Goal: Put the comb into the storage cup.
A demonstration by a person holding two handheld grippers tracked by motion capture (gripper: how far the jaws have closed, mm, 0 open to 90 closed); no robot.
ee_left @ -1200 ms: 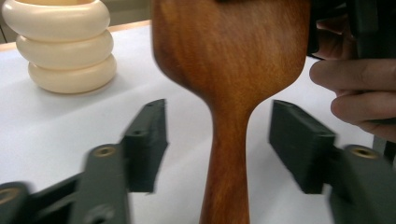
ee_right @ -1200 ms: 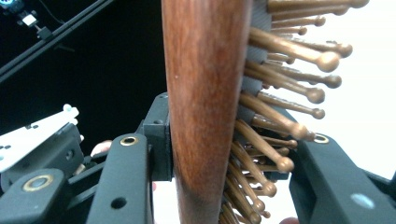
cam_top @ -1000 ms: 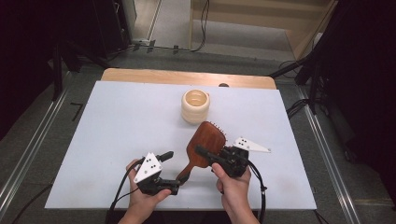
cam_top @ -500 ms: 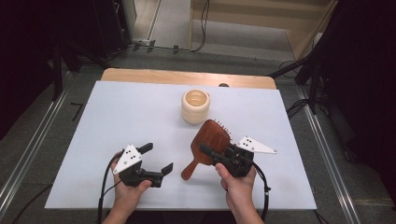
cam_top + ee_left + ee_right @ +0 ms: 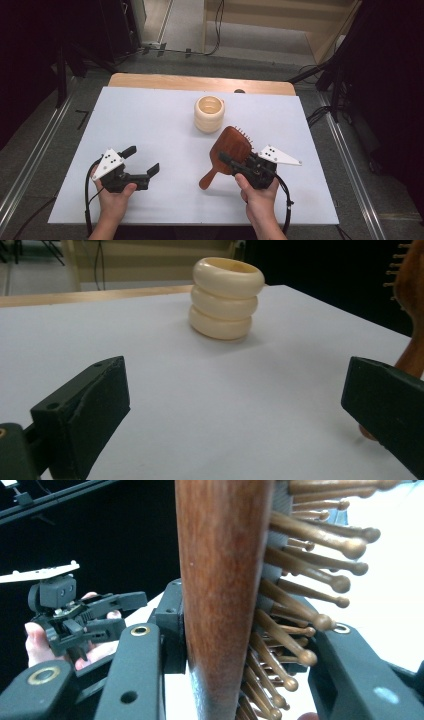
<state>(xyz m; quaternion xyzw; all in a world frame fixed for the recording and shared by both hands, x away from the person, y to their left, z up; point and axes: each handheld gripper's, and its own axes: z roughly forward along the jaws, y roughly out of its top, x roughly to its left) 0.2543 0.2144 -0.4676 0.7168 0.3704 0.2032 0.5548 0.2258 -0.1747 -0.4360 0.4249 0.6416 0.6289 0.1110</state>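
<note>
A cream ringed holder [image 5: 209,114] stands upright toward the far middle of the table [image 5: 150,115], mouth open upward — what lies inside cannot be told. Just near of it, the wooden hairbrush [image 5: 227,152] is clamped in the right tongs [image 5: 231,162], which are closed on its paddle head, one pad on the smooth back, the other among the bristles. The brush's long axis runs diagonally — head toward the holder, handle slanting down toward the person. The left tongs [image 5: 141,160], well apart from the brush, have just been opening and gape wide with nothing between them.
</note>
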